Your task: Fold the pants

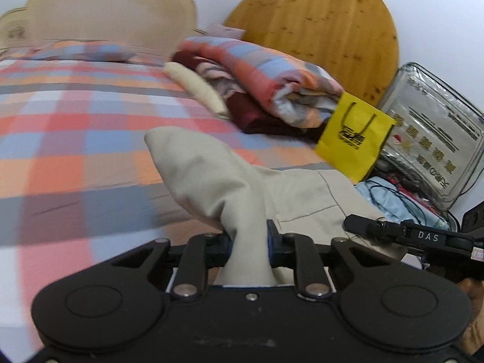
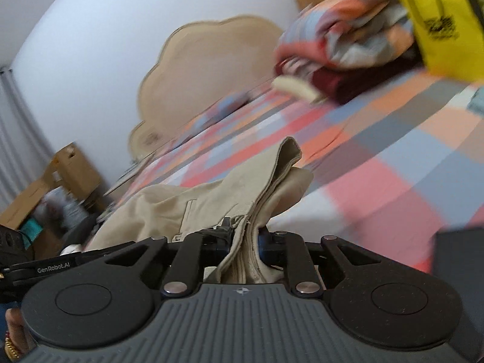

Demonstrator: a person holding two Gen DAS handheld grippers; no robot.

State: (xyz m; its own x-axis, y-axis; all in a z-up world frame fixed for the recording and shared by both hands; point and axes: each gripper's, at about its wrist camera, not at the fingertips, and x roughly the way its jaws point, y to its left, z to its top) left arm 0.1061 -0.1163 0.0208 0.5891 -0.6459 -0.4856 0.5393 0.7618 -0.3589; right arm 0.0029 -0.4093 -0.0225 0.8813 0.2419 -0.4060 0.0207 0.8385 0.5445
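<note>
Beige pants (image 1: 208, 175) lie on a checked bed. My left gripper (image 1: 248, 236) is shut on a bunched fold of the pants, and the cloth stands up between its jaws. My right gripper (image 2: 245, 239) is shut on the layered seam edge of the same pants (image 2: 230, 193), lifting it above the bed. The right gripper's finger (image 1: 390, 230) shows at the right of the left wrist view, close beside the pants. The left gripper's body (image 2: 39, 267) shows at the left of the right wrist view.
The checked bedspread (image 1: 75, 115) has a beige headboard (image 1: 106, 9) behind it. A pile of bedding and clothes (image 1: 260, 84) lies at the far side, with a yellow paper bag (image 1: 354, 139), a clear plastic bag (image 1: 432, 133) and a round wooden tabletop (image 1: 317, 21). Cardboard boxes (image 2: 60, 181) stand beside the bed.
</note>
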